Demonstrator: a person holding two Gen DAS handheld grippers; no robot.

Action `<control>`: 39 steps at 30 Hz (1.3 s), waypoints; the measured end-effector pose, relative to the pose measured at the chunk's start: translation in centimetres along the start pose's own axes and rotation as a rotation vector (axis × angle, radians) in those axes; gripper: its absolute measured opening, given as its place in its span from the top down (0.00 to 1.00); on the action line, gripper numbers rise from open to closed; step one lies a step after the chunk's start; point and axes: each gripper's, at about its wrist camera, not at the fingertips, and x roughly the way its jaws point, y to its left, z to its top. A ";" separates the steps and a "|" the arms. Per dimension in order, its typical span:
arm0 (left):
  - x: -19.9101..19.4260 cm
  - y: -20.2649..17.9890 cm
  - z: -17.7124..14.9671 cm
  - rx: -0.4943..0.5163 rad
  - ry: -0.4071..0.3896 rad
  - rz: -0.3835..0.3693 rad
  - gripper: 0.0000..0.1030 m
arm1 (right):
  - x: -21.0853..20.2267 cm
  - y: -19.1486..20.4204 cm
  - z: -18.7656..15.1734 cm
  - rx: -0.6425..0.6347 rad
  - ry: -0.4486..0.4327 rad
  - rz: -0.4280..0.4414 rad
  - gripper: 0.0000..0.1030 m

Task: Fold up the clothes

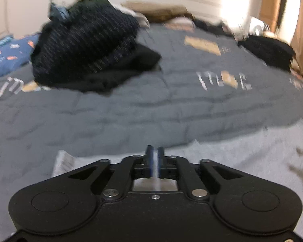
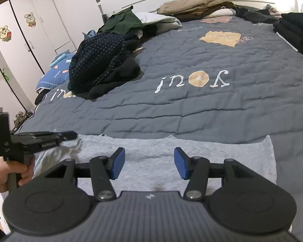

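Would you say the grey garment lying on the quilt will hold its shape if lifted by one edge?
Probably not. The grey garment lies flat and thin on the quilt, so it should droop. Its bunched left edge suggests it creases easily.

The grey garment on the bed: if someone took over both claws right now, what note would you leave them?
Left claw: nearly shut at the grey garment's left edge; whether it pinches cloth is unclear.
Right claw: open and empty, above the garment.
The garment lies flat at the near edge of the quilt.
Done: a stack of folded black clothes, far right.
Left: finish this garment, then the heap of loose clothes, far left.
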 end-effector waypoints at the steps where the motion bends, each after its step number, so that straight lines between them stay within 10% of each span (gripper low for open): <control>1: 0.2 -0.3 -0.3 0.011 0.001 -0.004 0.62 | 0.0 0.1 0.0 -0.004 0.003 0.004 0.49; 12: 1.6 -1.8 -2.2 0.114 0.018 0.026 0.56 | 0.1 1.7 -0.3 -0.038 0.023 0.052 0.49; 20: 1.6 -2.5 -2.5 0.134 0.020 -0.008 0.96 | 0.3 1.9 -0.4 -0.034 0.037 0.050 0.49; 39: 0.4 -0.8 -0.9 0.028 -0.086 0.021 1.00 | 1.1 1.3 -0.8 -0.019 0.048 0.030 0.49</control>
